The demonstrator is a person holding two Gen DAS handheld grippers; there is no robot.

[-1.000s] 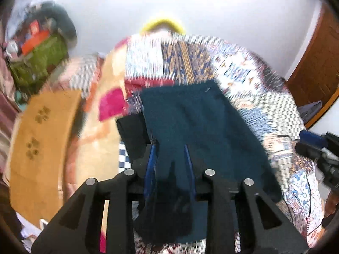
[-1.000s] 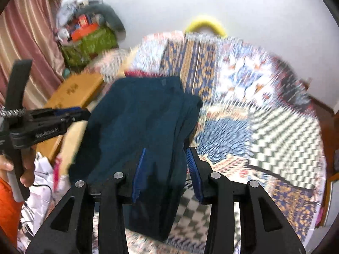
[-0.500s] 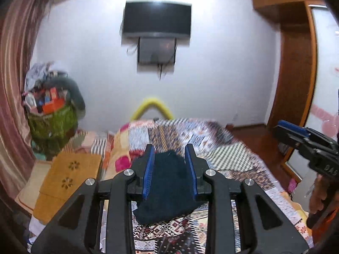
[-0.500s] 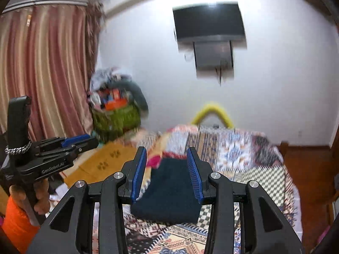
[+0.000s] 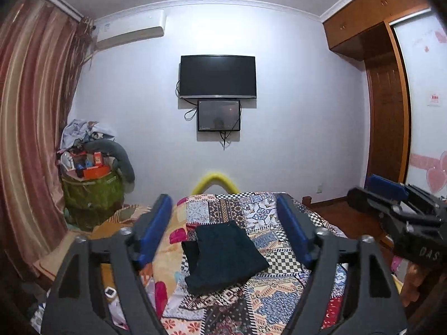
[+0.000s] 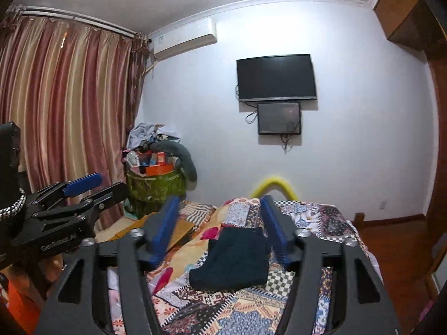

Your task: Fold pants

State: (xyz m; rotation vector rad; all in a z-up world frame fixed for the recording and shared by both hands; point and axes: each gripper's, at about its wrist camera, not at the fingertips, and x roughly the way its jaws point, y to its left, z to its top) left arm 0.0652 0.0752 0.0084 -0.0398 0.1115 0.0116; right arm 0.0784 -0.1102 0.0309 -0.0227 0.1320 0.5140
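Note:
The dark teal pants [image 5: 225,255] lie folded into a compact rectangle on the patchwork bedspread [image 5: 268,215]; they also show in the right wrist view [image 6: 234,259]. My left gripper [image 5: 223,230] is open and empty, held well back from and above the pants. My right gripper [image 6: 219,227] is open and empty too, equally far back. Each gripper shows at the edge of the other's view: the right one [image 5: 391,203], the left one [image 6: 81,195].
A green bag [image 5: 92,192] stuffed with clutter stands left of the bed by the curtain [image 5: 25,128]. A wooden board [image 6: 167,230] lies beside the bed's left side. A TV [image 5: 218,76] hangs on the far wall. A wardrobe [image 5: 388,128] stands at right.
Both grippers let go of the pants, pulled back and rose away from the bed. Their jaws have opened wider. The pants stay folded on the bedspread.

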